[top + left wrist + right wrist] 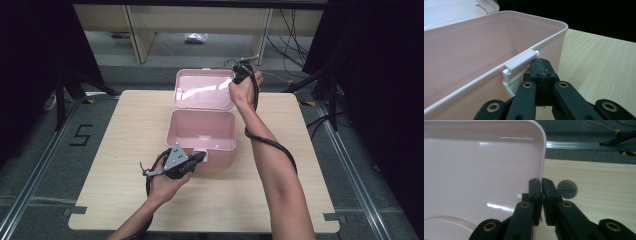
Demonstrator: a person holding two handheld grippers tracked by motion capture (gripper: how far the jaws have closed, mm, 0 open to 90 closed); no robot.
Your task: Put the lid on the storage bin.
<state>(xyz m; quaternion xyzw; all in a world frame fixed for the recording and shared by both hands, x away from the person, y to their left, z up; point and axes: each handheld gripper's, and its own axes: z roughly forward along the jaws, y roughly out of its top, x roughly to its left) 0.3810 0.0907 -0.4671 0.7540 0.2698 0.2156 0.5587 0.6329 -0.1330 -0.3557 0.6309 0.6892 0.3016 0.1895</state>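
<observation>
Your pink plastic box point(202, 131) sits near the middle of the light wooden table point(110, 150), its hinged lid point(204, 89) standing open and tilted back toward the far edge. Your left gripper point(199, 158) is at the front wall of the box, just by the white latch tab point(200, 153); in the left gripper view its two black jaws are pressed together with nothing between them, their tips right below the latch tab point(520, 61) that hangs over the box rim point(499, 13), and it is hard to tell whether they touch it. Your right hand point(243, 90) reaches across to the far right corner of the lid, where the right gripper point(238, 76) sits. In the right gripper view the jaws of the right gripper point(541, 183) are nearly closed and pinch the thin right edge of the lid point(481, 170), one jaw inside the lid and one outside. Beyond those jaws a round grey cable-hole cover point(567, 189) is set into the table top point(599, 177).
</observation>
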